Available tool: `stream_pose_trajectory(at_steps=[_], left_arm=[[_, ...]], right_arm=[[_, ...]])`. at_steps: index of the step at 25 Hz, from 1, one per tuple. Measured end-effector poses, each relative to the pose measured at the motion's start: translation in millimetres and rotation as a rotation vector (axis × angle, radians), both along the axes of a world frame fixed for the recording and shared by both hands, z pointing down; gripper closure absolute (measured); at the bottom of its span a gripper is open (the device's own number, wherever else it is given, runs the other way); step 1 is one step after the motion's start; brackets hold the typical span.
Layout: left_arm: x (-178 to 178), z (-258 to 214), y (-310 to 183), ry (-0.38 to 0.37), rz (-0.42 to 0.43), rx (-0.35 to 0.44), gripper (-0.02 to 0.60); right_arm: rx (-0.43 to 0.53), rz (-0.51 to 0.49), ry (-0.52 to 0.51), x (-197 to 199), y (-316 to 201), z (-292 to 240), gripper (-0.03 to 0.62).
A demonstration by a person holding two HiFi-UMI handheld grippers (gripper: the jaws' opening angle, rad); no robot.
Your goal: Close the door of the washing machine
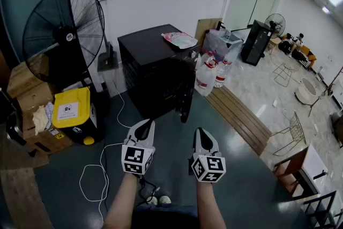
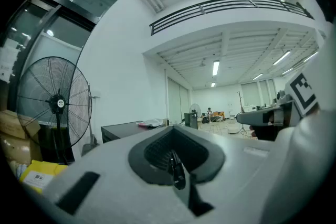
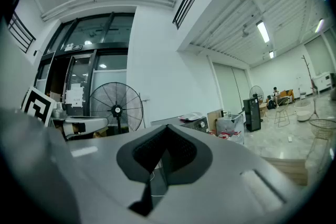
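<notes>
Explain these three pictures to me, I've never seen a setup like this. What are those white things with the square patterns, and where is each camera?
There is no robot here: a person holds a two-jaw tool in each hand. The head view comes from a camera on the person's head, looking down at the left gripper and the right gripper. The patterned cubes are part of them. The other two pictures come from cameras riding on each gripper, looking along its jaws. Both pairs of jaws are closed and hold nothing. Ahead on the floor stands a black washing machine with a pouch on top. Its door seems to hang open. A big fan stands to its left.
</notes>
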State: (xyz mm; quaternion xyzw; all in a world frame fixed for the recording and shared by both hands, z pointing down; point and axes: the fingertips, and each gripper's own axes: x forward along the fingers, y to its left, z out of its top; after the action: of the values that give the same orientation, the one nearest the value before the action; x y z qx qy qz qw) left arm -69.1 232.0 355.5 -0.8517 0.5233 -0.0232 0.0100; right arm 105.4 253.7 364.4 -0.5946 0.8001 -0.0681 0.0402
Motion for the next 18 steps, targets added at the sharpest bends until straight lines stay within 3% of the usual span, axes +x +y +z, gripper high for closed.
stream_pose_trajectory(at_steps=[18], left_arm=[[2, 12, -7, -0.007, 0.003, -0.023, 0.574]], right_arm=[[-0.012, -0.024, -0.013, -3, -4, 14, 0.582]])
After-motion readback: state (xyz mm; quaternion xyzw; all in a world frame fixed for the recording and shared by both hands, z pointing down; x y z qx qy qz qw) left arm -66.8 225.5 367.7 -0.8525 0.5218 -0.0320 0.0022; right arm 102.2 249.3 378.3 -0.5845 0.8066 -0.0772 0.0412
